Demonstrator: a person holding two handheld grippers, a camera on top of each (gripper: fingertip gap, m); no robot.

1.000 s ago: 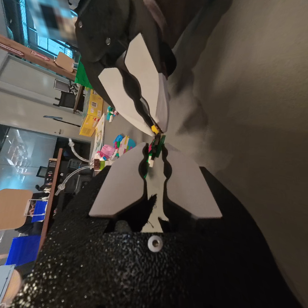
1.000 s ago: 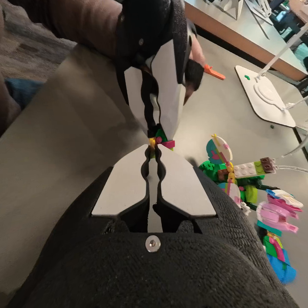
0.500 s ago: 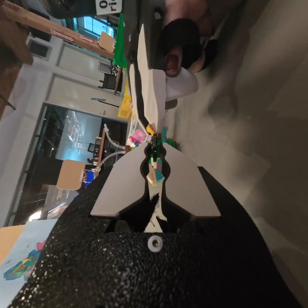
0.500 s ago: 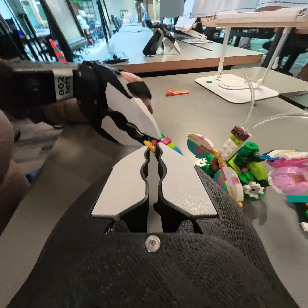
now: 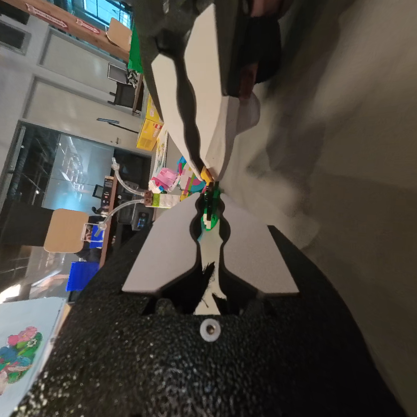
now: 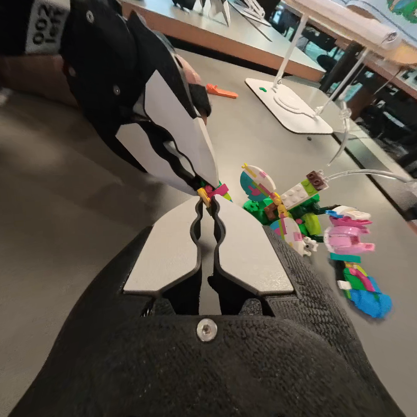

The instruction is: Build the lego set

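Both grippers meet tip to tip above the grey table (image 6: 67, 214). My left gripper (image 5: 209, 196) is shut on a small green, black and white lego sub-assembly (image 5: 209, 212); in the right wrist view it (image 6: 204, 185) comes in from the upper left, with a magenta piece (image 6: 220, 189) sticking out at its tips. My right gripper (image 6: 207, 200) is shut on a small yellow piece (image 6: 204, 195) that touches that sub-assembly. In the left wrist view the right gripper (image 5: 206, 175) comes down from above with the yellow piece (image 5: 206, 174).
A partly built model with round wings, a white-lime beam and green base (image 6: 282, 203) stands to the right, beside a pink flower (image 6: 347, 234) and a blue-green piece (image 6: 365, 295). An orange separator (image 6: 221, 91) and a white stand base (image 6: 291, 106) lie farther back. Yellow boxes (image 5: 151, 133) stand at the back. Only a small space, under 4 cm, lies between the two pairs of fingers.
Both grippers stayed tip to tip on their pieces while turning together; the views swung and the left gripper now angles in from the upper left of the right wrist view.
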